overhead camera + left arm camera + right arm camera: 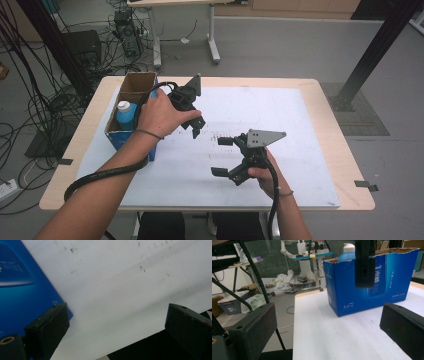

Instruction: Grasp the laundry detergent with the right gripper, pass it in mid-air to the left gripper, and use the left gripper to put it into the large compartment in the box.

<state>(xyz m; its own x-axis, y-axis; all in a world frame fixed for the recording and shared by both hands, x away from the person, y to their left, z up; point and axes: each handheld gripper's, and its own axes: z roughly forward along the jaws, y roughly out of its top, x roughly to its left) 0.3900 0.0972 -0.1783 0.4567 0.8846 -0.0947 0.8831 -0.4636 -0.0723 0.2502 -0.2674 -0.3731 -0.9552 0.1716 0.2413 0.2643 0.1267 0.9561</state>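
My left tongs (196, 125) spread wide, nothing between jaws, hovering over white mat (280, 120) just beside blue box (131, 107); in left gripper view, box side sits next to one jaw, no contact visible. My right tongs (222, 156) also wide apart, holding nothing, above mat near worktop (345, 150) middle, well apart from box. Box stands at worktop's left edge, top open, bottle (124, 111) with white cap upright inside.

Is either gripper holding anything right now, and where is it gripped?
Nothing is held. Left gripper and right gripper are both open, jaws empty.
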